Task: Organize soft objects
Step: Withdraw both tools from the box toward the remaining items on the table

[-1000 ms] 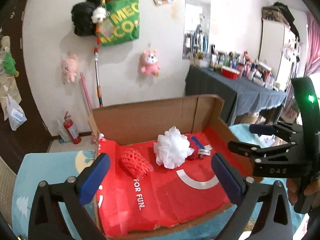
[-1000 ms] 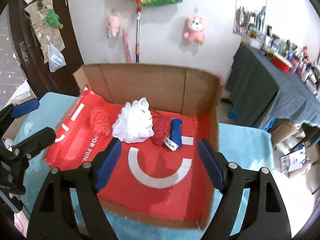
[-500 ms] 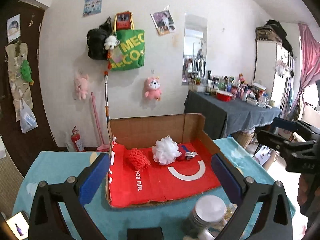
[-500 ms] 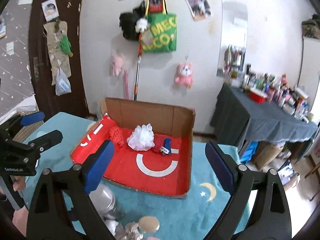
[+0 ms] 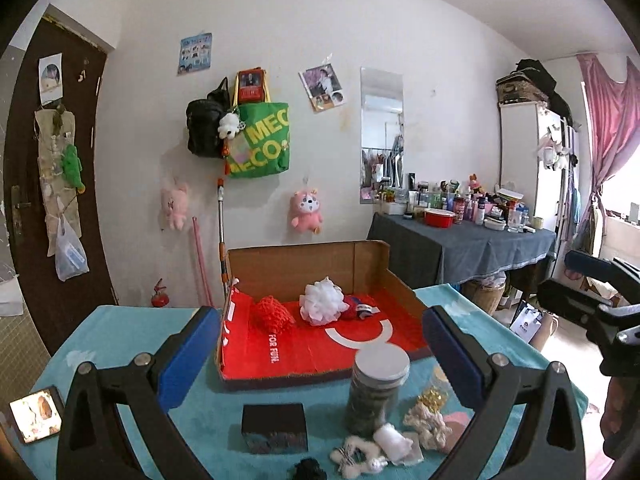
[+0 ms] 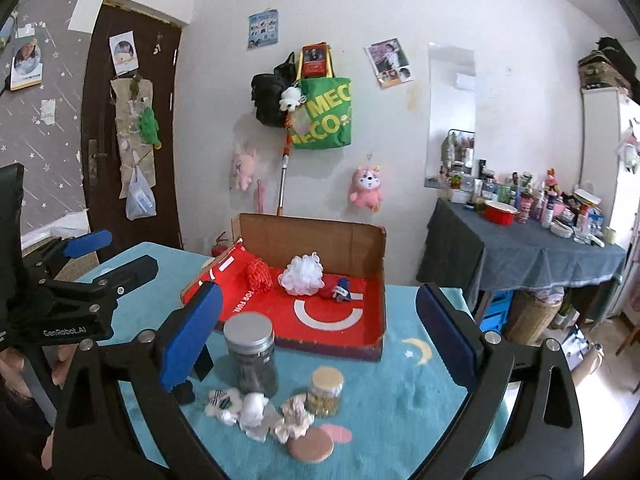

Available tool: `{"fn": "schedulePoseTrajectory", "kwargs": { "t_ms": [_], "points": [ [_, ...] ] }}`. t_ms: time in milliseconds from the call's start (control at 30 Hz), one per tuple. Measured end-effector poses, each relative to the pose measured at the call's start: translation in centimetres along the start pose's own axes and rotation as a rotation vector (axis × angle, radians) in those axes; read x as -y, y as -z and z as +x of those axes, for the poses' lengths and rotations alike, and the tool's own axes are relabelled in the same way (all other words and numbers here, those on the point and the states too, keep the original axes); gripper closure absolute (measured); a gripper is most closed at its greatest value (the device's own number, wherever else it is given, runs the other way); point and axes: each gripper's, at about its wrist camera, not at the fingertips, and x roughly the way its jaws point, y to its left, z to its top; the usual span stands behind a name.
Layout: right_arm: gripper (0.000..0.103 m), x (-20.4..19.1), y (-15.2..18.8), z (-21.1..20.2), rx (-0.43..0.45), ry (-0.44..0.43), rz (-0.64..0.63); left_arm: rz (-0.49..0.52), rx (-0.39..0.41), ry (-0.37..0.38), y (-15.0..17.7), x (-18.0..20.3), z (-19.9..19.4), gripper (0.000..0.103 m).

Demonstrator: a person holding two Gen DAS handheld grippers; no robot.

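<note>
A: Where were the soft things?

B: A white bath pouf (image 5: pixel 323 301) and a red mesh scrubber (image 5: pixel 273 313) lay at the back of the red-lined cardboard box (image 5: pixel 304 354), with a small red and blue item (image 5: pixel 357 307) just beside the pouf. More soft bits, a white fluffy piece (image 6: pixel 251 407) and a cream scrunchie (image 6: pixel 295 420), lay on the teal table (image 6: pixel 408 412) near a grey-lidded jar (image 6: pixel 250 352).

A: And the fingers?

B: The right gripper (image 6: pixel 316 332) was opening, its blue fingers (image 6: pixel 191 330) wide apart with nothing between them. The left gripper (image 5: pixel 318 354) was also spread wide and empty, held back from the box.
</note>
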Motion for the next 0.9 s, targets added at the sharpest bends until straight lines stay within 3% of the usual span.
{"fn": "schedulePoseTrajectory", "kwargs": {
  "t_ms": [267,467,900],
  "points": [
    [0.004,-0.2,5.0,-1.9,0.037,0.079,0.035,0.001,0.025,0.007,3.8,1.3,-2.2,0.0],
    [0.004,-0.1,8.0,-1.4,0.03,0.127,0.037,-0.018,-0.024,0.019,6.4,1.4,-1.8,0.0],
    [0.004,-0.6,14.2,2.9,-0.138,0.107,0.078,-0.059,-0.191,0.008,12.5,1.0,1.6,0.0]
  ]
}}
